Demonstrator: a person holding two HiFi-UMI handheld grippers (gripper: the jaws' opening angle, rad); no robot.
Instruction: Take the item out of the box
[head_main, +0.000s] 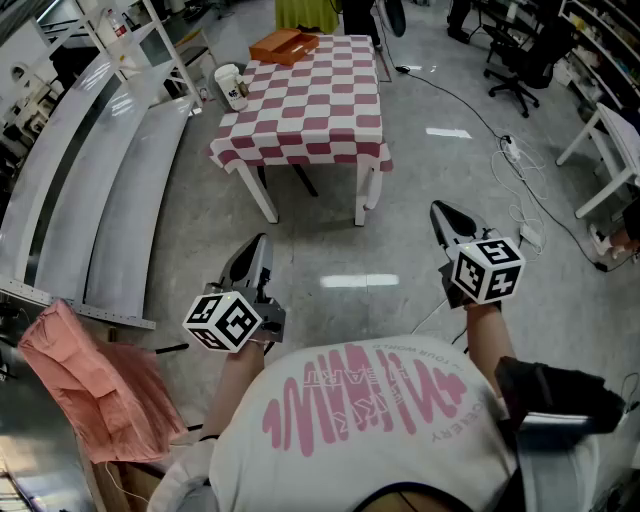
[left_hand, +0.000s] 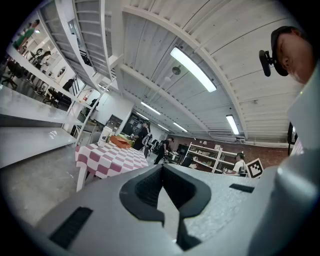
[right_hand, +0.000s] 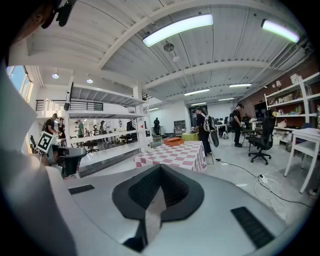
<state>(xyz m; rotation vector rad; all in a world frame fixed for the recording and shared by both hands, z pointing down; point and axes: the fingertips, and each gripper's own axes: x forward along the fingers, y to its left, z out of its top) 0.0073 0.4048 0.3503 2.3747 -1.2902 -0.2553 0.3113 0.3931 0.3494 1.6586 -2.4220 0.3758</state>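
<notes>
Cloth (head_main: 90, 385), pink and crumpled, lies on the floor at near left. To its right the left gripper (head_main: 255, 250) is held level, jaws pressed together with nothing between them. Far ahead stands a table (head_main: 310, 110) under a red-and-white checked cover; the orange box (head_main: 284, 44) sits on its far left corner, with a white tub (head_main: 231, 86) just beside its left edge. The right gripper (head_main: 447, 215), tipped slightly down, is likewise closed and empty.

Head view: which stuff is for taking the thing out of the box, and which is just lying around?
For the job: flat orange box; red-and-white checked table; left gripper; right gripper.
Just lying about: white tub; crumpled pink cloth; black office chair.
</notes>
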